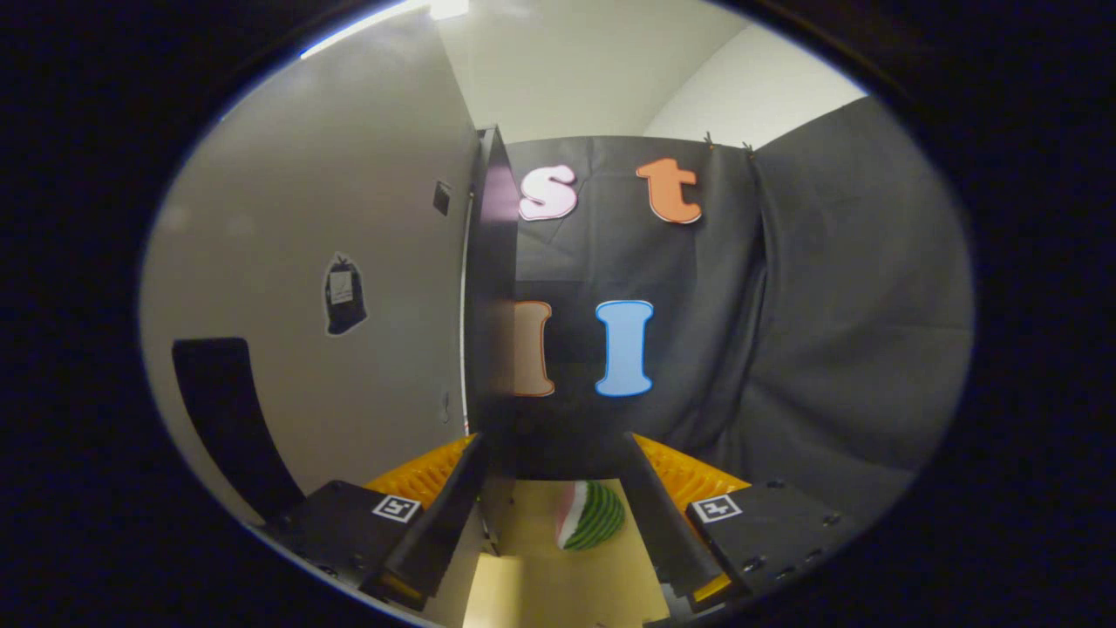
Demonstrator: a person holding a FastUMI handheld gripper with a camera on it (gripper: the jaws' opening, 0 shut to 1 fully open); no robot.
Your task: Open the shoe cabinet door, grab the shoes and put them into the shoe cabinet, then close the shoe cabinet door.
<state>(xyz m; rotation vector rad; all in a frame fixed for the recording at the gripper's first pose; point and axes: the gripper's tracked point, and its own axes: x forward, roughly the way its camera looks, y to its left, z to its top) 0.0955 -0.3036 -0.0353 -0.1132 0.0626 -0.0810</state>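
The shoe cabinet's grey door [305, 218] stands tall just left of the fingers. Its dark, glossy edge [491, 279] faces me and runs down into the gap between the fingers, close to the left finger [449, 510]. My gripper [554, 440] is open, its fingers spread wide. The right finger [663, 515] stands well apart from the door edge, so only the left one is near it. I cannot tell whether the left finger touches the edge.
A watermelon-slice toy [591, 516] lies on the light wooden surface [558, 584] between the fingers. On the grey door are a black curved strip [218, 419], a bag-shaped sticker [344, 295] and a small black square [442, 198]. Black cloth [828, 331] hangs ahead and to the right.
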